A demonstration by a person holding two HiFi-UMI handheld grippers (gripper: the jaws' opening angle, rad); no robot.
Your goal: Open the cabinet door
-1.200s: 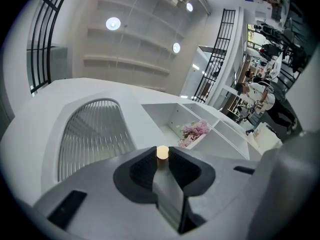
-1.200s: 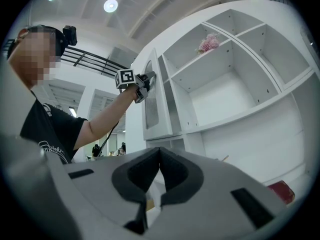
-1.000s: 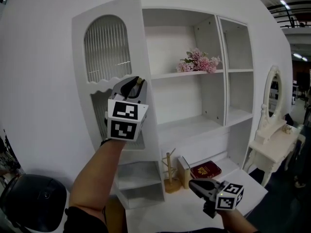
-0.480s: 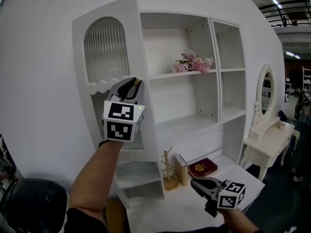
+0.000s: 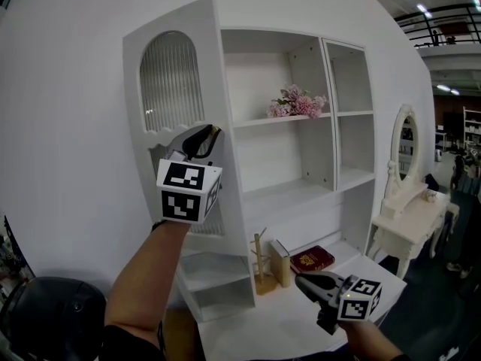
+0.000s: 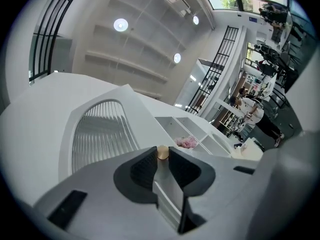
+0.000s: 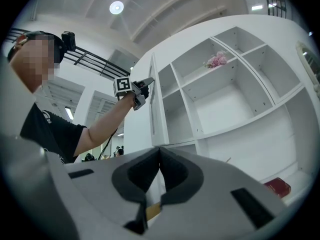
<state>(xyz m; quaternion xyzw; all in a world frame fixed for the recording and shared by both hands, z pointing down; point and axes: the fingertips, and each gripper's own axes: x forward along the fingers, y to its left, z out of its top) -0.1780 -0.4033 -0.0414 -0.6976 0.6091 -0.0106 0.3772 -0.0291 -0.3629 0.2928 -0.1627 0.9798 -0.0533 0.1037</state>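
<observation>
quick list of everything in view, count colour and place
cabinet: 1, white, against wall
cabinet door: 1, white with ribbed glass, swung open at left
knob: 1, brass, door edge
flowers: 1 bunch, pink, upper shelf
red book: 1, dark red, flat on bottom ledge
upright book: 1, pale, beside stand
wooden stand: 1, light wood, bottom ledge
dressing table: 1, white, mirrored, far right
black object: 1, bottom left, unclear
left claw: grey, shut on knob
right claw: grey, shut, empty
</observation>
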